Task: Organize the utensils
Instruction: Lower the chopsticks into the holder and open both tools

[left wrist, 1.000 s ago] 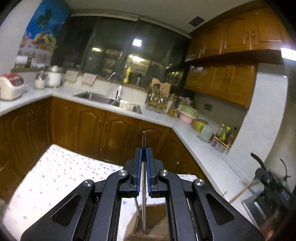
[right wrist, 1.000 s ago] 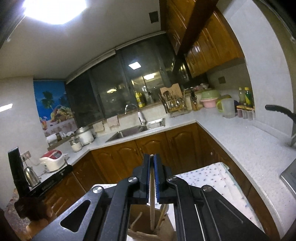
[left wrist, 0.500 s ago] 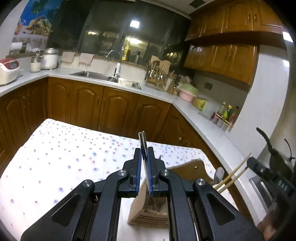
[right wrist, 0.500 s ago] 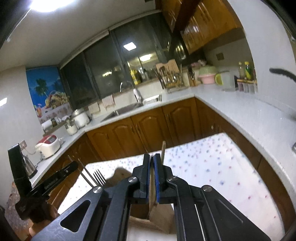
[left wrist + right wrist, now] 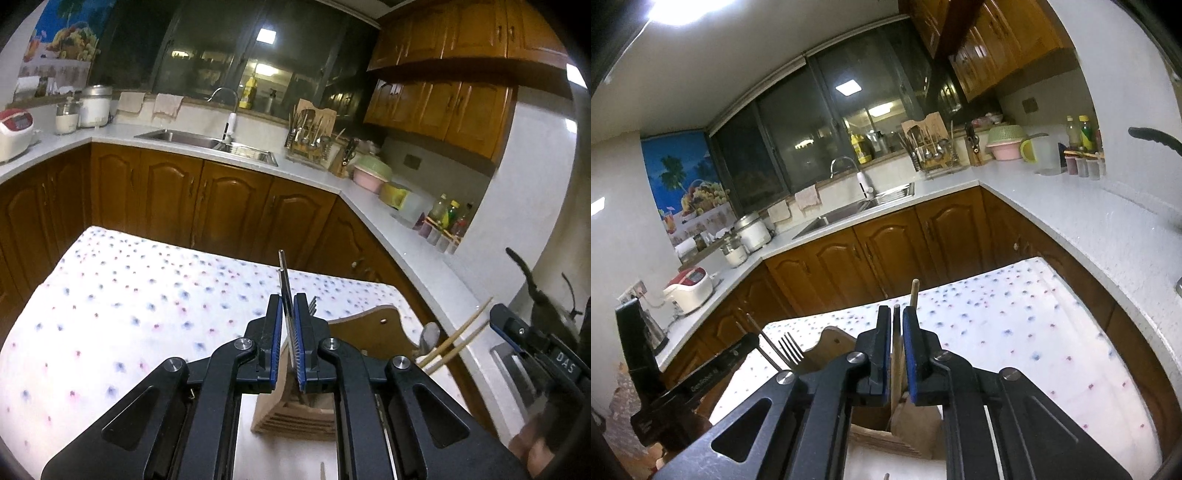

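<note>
A wooden utensil holder (image 5: pixel 295 413) stands on the dotted tablecloth (image 5: pixel 129 302), just under both grippers. My left gripper (image 5: pixel 288 321) is slightly open, with metal chopsticks (image 5: pixel 283 280) standing between its pads and down into the holder. My right gripper (image 5: pixel 896 332) is also slightly open around wooden chopsticks (image 5: pixel 913 295) that stand in the holder (image 5: pixel 879 435). A fork (image 5: pixel 790 350) and the metal chopsticks show at the left of the right wrist view. A spoon (image 5: pixel 428 334) and the wooden chopsticks (image 5: pixel 458 339) show at the right of the left wrist view.
The table sits in a kitchen corner with brown cabinets (image 5: pixel 207 199) and a white counter (image 5: pixel 417 251). A sink (image 5: pixel 207 142), a utensil rack (image 5: pixel 314 140), bowls (image 5: pixel 371 173) and bottles (image 5: pixel 443 221) are on the counter. A rice cooker (image 5: pixel 690 286) and a kettle (image 5: pixel 652 330) stand left.
Both grippers have tilted down toward the table and holder, and their jaws have parted slightly, loosening their hold on the chopsticks that now stand in the holder.
</note>
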Action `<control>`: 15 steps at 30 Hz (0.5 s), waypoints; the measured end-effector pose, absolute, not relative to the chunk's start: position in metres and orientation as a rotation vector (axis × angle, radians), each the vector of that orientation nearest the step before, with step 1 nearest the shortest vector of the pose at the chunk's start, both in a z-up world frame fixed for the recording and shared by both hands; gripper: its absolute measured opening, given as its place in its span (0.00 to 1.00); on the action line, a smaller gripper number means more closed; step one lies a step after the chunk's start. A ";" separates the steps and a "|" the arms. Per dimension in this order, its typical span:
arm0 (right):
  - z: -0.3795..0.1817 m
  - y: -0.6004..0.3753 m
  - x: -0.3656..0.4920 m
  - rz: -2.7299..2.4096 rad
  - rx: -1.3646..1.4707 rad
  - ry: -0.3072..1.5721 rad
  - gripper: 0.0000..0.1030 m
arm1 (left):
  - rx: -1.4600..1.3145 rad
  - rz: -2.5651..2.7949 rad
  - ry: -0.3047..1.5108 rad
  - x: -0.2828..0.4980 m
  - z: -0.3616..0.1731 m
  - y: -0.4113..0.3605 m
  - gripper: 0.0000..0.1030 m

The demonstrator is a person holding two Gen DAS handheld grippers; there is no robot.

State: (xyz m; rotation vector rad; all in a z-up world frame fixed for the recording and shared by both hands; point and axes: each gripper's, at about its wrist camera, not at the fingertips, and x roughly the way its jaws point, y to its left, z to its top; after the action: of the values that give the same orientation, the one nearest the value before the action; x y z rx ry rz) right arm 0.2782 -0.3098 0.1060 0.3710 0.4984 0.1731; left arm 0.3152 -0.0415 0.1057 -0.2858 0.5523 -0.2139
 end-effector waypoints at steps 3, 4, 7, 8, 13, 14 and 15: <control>0.112 -0.317 0.269 0.190 0.406 0.468 0.62 | -0.301 -0.212 0.549 0.303 0.111 -0.033 0.50; 0.116 -0.320 0.262 0.188 0.413 0.445 0.75 | -0.287 -0.189 0.534 0.294 0.114 -0.030 0.66; 0.122 -0.326 0.243 0.188 0.423 0.403 0.88 | -0.254 -0.155 0.518 0.274 0.115 -0.023 0.75; 0.122 -0.329 0.234 0.191 0.430 0.392 0.92 | -0.248 -0.154 0.521 0.266 0.114 -0.020 0.75; 0.112 -0.335 0.198 0.188 0.442 0.391 0.97 | -0.231 -0.129 0.554 0.227 0.099 -0.006 0.76; 0.108 -0.336 0.191 0.185 0.443 0.400 0.97 | -0.226 -0.117 0.565 0.217 0.094 -0.002 0.76; 0.106 -0.336 0.186 0.183 0.441 0.408 0.97 | -0.222 -0.112 0.572 0.210 0.090 -0.001 0.76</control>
State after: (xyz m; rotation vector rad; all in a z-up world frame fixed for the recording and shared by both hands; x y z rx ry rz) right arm 0.1865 -0.3358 0.1055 0.4406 0.4079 0.1828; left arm 0.2101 -0.0006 0.0900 -0.2221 0.5725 -0.1121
